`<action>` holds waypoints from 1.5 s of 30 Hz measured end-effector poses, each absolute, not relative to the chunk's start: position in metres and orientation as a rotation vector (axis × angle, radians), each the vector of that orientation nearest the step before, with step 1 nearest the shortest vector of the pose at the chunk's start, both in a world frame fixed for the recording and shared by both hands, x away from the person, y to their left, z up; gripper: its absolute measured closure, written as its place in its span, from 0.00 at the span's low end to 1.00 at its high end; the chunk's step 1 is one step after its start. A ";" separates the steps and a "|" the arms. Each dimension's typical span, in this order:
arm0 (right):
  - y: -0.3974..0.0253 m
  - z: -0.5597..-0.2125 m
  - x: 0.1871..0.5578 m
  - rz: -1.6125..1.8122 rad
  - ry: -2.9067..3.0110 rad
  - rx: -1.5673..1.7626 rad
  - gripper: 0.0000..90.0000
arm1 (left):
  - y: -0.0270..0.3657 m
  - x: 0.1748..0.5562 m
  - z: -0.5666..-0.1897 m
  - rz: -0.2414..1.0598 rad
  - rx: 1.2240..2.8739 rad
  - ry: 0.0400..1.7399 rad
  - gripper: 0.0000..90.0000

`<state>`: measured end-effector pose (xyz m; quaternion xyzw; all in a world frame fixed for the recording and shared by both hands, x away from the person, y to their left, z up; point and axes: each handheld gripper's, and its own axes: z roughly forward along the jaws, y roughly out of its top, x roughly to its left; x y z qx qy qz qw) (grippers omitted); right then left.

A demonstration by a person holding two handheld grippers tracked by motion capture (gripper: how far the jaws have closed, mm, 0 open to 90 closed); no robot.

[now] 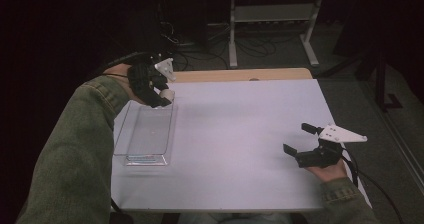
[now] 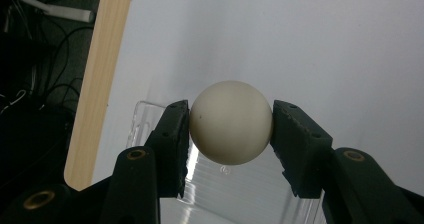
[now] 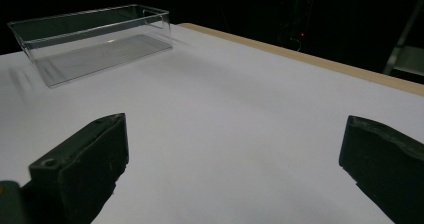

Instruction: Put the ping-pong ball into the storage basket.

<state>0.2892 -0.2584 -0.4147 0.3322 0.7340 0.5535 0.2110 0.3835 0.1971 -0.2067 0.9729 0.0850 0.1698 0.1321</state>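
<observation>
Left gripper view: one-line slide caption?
Left gripper shut on a white ball, above the clear box on the table.

A smooth, off-white ball (image 2: 231, 122), round and matte with a tiny dark speck on its left side, sits pinched between the two black jaws of the left gripper (image 2: 231, 129), one pad pressed on each side. It hangs just above the far end of a clear plastic box (image 1: 145, 134). The box is rectangular, open-topped and empty, standing upright on the white table (image 1: 240, 134), directly below and behind the fingertips (image 2: 176, 129).
</observation>
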 end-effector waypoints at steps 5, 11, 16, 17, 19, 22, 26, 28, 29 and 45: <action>-0.259 -0.415 0.289 1.530 2.043 0.923 0.00 | 0.206 0.383 -0.208 0.489 2.825 0.274 0.56; -0.258 -0.415 0.289 1.527 2.048 0.921 0.00 | 0.216 0.381 -0.208 0.496 2.832 0.299 0.56; -0.258 -0.415 0.289 1.525 2.048 0.919 0.00 | 0.221 0.381 -0.209 0.496 2.839 0.316 0.56; -0.258 -0.415 0.289 1.525 2.048 0.919 0.00 | 0.221 0.381 -0.209 0.496 2.839 0.316 0.56; -0.259 -0.415 0.289 1.524 2.049 0.919 0.00 | 0.226 0.381 -0.210 0.498 2.842 0.336 0.56; -0.259 -0.415 0.289 1.524 2.050 0.919 0.00 | 0.232 0.381 -0.212 0.504 2.851 0.348 0.56; -0.258 -0.415 0.290 1.522 2.052 0.921 0.00 | 0.239 0.382 -0.212 0.507 2.847 0.379 0.56; -0.258 -0.415 0.289 1.521 2.054 0.920 0.00 | 0.242 0.381 -0.211 0.509 2.849 0.385 0.56; -0.258 -0.415 0.289 1.522 2.053 0.916 0.00 | 0.243 0.381 -0.211 0.512 2.850 0.389 0.56; -0.258 -0.415 0.289 1.519 2.054 0.916 0.00 | 0.256 0.377 -0.217 0.505 2.858 0.405 0.56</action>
